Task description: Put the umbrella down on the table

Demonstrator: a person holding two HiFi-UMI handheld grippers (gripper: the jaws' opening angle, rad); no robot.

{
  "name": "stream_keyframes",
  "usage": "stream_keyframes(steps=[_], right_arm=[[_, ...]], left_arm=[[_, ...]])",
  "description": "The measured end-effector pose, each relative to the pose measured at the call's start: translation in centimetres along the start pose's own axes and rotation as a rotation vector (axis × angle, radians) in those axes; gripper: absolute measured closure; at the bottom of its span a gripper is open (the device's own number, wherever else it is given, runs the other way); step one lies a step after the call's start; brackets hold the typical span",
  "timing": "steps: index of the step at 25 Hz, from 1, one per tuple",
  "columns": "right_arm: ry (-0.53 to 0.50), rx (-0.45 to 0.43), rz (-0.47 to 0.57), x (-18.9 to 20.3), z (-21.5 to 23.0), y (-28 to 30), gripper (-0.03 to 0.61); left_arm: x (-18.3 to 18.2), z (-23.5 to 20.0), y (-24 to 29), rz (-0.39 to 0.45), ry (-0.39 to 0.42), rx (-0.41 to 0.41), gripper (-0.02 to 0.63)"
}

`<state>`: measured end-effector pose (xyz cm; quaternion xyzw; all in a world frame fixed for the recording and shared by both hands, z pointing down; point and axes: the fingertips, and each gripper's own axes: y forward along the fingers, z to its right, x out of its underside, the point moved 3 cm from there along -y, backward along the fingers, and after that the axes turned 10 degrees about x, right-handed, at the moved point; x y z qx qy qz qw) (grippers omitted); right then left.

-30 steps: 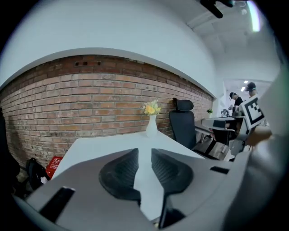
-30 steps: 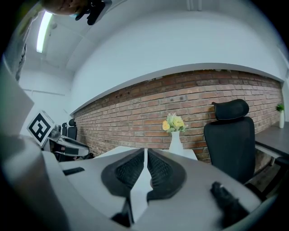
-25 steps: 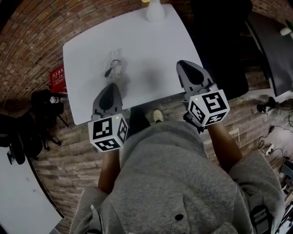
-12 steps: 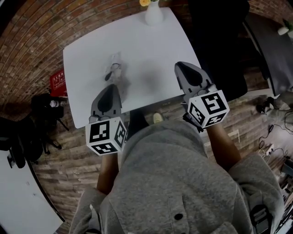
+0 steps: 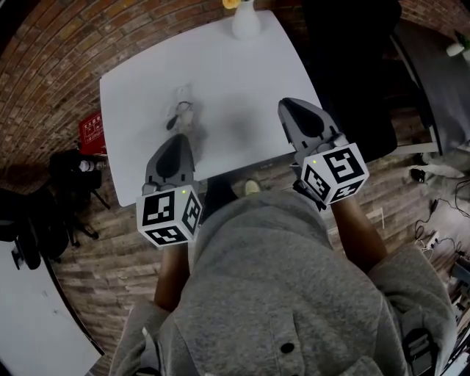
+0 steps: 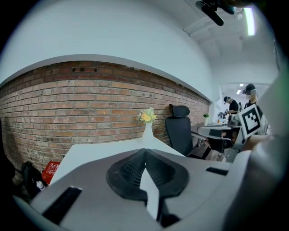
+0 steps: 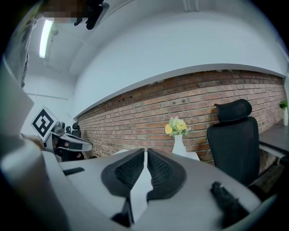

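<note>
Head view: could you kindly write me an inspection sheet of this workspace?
Surface: white table, no spills seen.
Job's things: umbrella lying on the table, ahead of the left gripper, untouched.
Clutter: white vase with yellow flowers at the far edge.
Grippers: left gripper and right gripper both shut, empty.
Cables: loose cables on the floor, right side.
Surroundings: brick wall, black office chair, red box.

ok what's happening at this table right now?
A person stands at the white table with a gripper in each hand. The left gripper and right gripper are both shut and empty, held over the near edge. What looks like the folded umbrella lies on the table just beyond the left gripper, touched by neither. A vase stands at the far edge.
</note>
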<state>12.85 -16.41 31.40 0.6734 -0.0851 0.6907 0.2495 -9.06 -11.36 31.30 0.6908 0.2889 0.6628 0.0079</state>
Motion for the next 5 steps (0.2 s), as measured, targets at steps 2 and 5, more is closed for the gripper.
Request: stream_keyframes(steps=[2,5], right_arm=[[-0.006,0.002,0.001,-0.09,0.12,-0.01,0.543],[-0.006,-0.001,0.009,-0.5,0.23,-0.01,0.543]], left_arm=[[0.0,0.22,0.23,-0.004,0.001,0.006,0.598],[-0.34,0.54,0.53,-0.003,0.004,0.016,0.598]])
